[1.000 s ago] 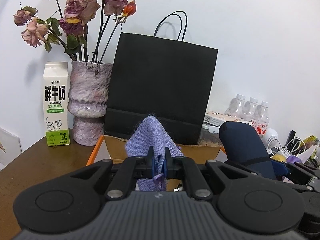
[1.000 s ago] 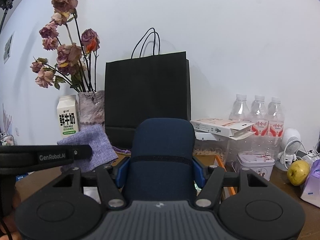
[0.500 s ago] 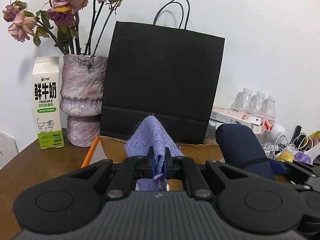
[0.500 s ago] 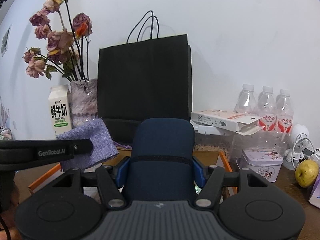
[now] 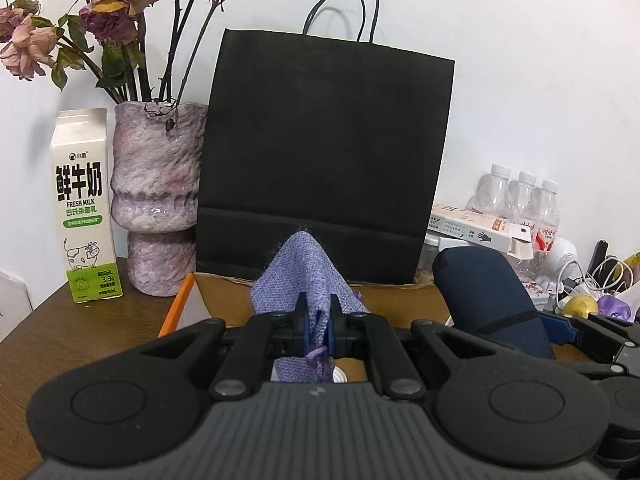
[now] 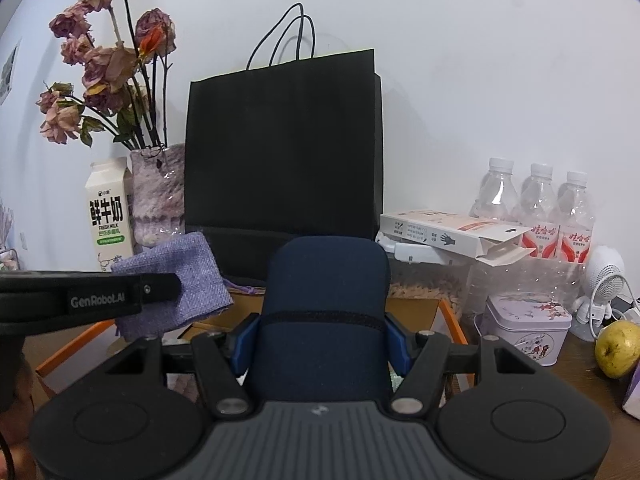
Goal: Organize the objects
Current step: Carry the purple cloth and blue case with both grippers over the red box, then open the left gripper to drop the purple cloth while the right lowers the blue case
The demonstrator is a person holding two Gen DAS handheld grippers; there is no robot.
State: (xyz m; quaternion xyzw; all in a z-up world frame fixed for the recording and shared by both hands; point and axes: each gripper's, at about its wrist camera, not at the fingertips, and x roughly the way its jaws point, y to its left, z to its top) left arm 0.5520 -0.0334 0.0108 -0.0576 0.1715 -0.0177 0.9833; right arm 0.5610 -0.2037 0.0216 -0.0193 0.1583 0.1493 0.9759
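Two grips: your left gripper [image 5: 318,326] pinches the lavender woven pouch [image 5: 304,280]; your right gripper [image 6: 322,338] clasps the navy case [image 6: 326,300].
Box: the cardboard box [image 5: 224,296] lies just below both, in front of the black paper bag [image 5: 324,152].

Ahead of me a paper bag [image 5: 324,160] stands against the wall, with a vase [image 5: 158,200] just to its left and a milk carton [image 5: 84,208] left of the vase. An open cardboard box [image 5: 224,296] lies in front of the bag. My left gripper [image 5: 318,330] holds a cloth pouch [image 5: 304,280] over that box; beside it on the right, my right gripper [image 6: 322,338] holds a padded case [image 6: 324,312]. Further right, three bottles [image 6: 536,208] line the wall behind a flat carton [image 6: 448,234], with a tin [image 6: 526,326] in front and a fruit [image 6: 618,348] right of the tin.
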